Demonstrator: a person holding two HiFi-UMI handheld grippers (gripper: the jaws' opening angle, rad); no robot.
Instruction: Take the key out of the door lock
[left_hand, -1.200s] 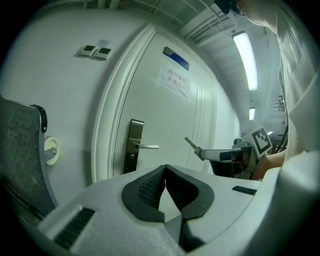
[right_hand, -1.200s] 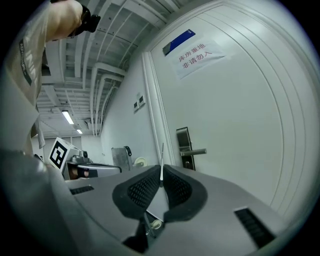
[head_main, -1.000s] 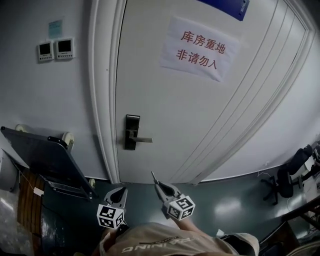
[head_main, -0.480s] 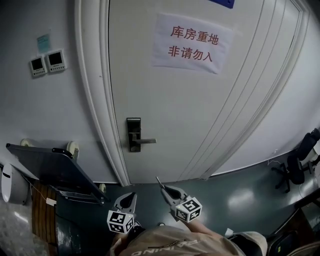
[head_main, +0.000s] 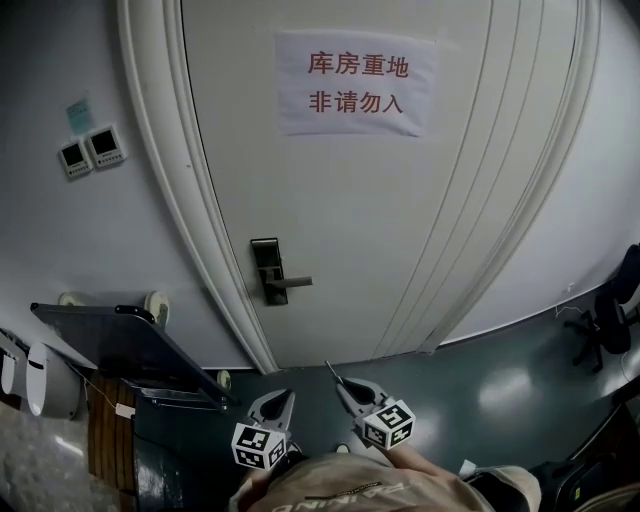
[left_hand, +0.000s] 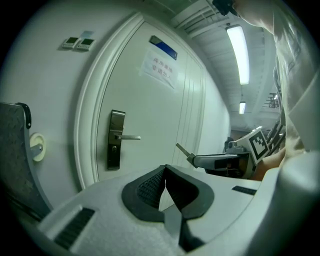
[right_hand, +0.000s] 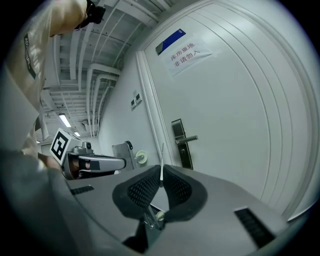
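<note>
The white door (head_main: 360, 200) carries a dark lock plate (head_main: 267, 270) with a silver lever handle (head_main: 288, 283); I see no key in it. My right gripper (head_main: 345, 383) hangs low, well short of the door, shut on a thin metal key (head_main: 331, 370) that sticks out past its tips. In the right gripper view the key (right_hand: 161, 160) stands up between the pads (right_hand: 150, 187), with the lock plate (right_hand: 181, 142) far behind. My left gripper (head_main: 284, 396) is beside it, shut with nothing held; its pads (left_hand: 150, 185) meet in the left gripper view.
A paper sign (head_main: 355, 83) with red characters hangs on the door. Left of the frame, two wall controllers (head_main: 90, 150) and a tilted grey cart (head_main: 130, 345) with wheels. An office chair (head_main: 615, 320) stands at the right on the dark green floor (head_main: 500, 380).
The head view has swung so the door sits more squarely and the sign is centred. Both grippers sit lower in the picture. The key stays in the right gripper.
</note>
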